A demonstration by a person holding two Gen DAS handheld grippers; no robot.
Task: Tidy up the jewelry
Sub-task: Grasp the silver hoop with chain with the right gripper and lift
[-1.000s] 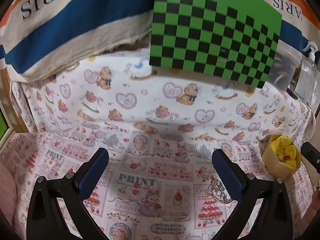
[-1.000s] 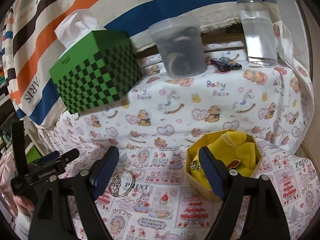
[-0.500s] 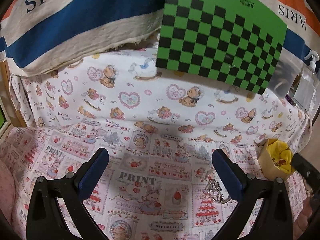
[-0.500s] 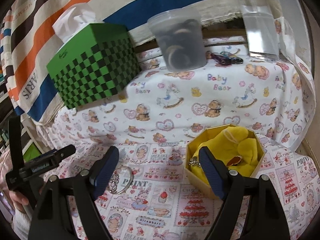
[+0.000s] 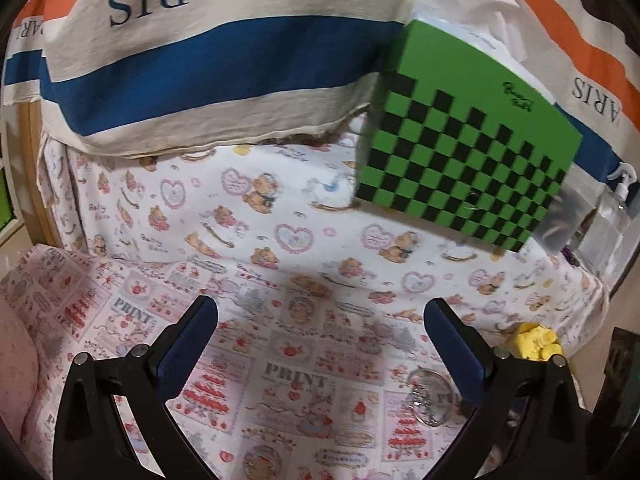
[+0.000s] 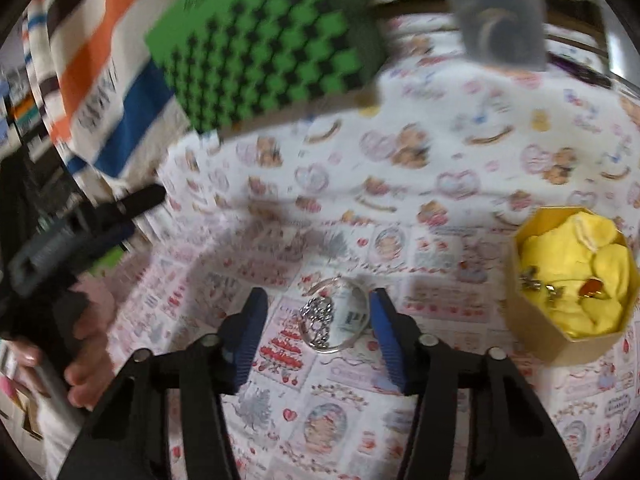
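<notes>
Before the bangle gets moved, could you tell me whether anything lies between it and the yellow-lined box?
Nothing visible does. The bangle lies between the closing right gripper fingers, and only bare printed cloth separates it from the open box.

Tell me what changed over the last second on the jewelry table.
The right gripper swung left from the yellow box to straddle the silver bracelet; its jaws are closing, not yet gripping. The left gripper stays open and empty. Bracelet and box haven't moved.
</notes>
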